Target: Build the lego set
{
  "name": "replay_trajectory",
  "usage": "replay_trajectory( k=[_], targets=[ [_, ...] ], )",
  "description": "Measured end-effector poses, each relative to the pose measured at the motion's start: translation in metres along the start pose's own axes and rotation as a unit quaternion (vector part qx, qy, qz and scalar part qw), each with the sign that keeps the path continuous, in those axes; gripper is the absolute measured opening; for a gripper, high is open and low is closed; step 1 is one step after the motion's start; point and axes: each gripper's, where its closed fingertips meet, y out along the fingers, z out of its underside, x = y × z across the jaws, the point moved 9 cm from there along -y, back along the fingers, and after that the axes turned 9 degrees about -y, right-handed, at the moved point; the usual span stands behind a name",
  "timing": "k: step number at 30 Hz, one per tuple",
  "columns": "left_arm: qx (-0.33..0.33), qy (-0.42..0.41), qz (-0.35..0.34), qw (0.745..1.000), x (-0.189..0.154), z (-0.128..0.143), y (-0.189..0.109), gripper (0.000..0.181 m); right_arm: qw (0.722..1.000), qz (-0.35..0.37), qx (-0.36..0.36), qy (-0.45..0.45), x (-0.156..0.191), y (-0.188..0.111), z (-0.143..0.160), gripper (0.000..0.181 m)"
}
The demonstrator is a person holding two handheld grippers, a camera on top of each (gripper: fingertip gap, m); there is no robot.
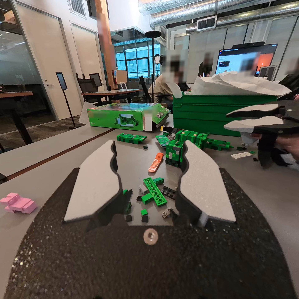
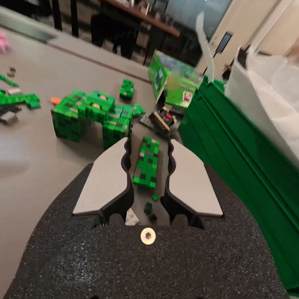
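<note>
A partly built green model (image 1: 182, 142) lies on the grey table (image 1: 48, 155); it also shows in the right wrist view (image 2: 90, 113). My left gripper (image 1: 149, 144) is open and empty above loose pieces: a long green studded plate (image 1: 155, 191), a black plate (image 1: 169, 192) and small bricks. An orange brick separator (image 1: 155, 161) lies just beyond. My right gripper (image 2: 148, 141) is open, its fingers on either side of a long green mottled block (image 2: 147, 162) that lies on the table, apart from both. It shows at the left wrist view's right edge (image 1: 226, 120).
A green set box (image 1: 123, 119) lies at the back, beside a green bin (image 1: 210, 113) with white paper (image 1: 234, 84). A separate green block (image 1: 131, 137), a white plate (image 1: 241, 155) and a pink model (image 1: 18, 203) lie around. A small black assembly (image 2: 161, 119) sits by the bin (image 2: 234, 145). People sit behind. My right gripper's tips are some 6 centimeters from the long green mottled block (image 2: 147, 162). It is also in sight in the left wrist view (image 1: 212, 141). The long green studded plate (image 1: 155, 191) is about 10 centimeters from my left fingertips and 20 centimeters from my right. The right camera catches it too, in the right wrist view (image 2: 8, 98).
</note>
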Motion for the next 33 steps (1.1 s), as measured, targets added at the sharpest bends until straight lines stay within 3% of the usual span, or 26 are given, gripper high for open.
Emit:
replay_trajectory(
  k=[6, 12, 16, 26, 33],
  targets=[
    [0.009, 0.023, 0.004, 1.000, -0.005, 0.001, 0.002, 0.075, 0.976, -0.110, 0.189, 0.000, -0.007, 0.013, 0.018, 0.046],
    [0.017, 0.058, 0.010, 0.998, -0.011, 0.003, 0.003, 0.074, 0.955, -0.161, 0.230, 0.092, -0.013, 0.024, 0.026, 0.048],
    [0.021, 0.077, 0.012, 0.997, -0.015, 0.005, 0.004, 0.074, 0.945, -0.160, 0.271, 0.089, -0.014, 0.026, 0.031, 0.048],
    [0.025, 0.085, 0.014, 0.996, -0.016, 0.005, 0.004, 0.073, 0.942, -0.173, 0.280, 0.069, -0.013, 0.031, 0.030, 0.036],
    [0.027, 0.089, 0.016, 0.996, -0.017, 0.006, 0.004, 0.072, 0.958, -0.144, 0.237, 0.080, -0.025, 0.023, 0.020, 0.036]
  ],
)
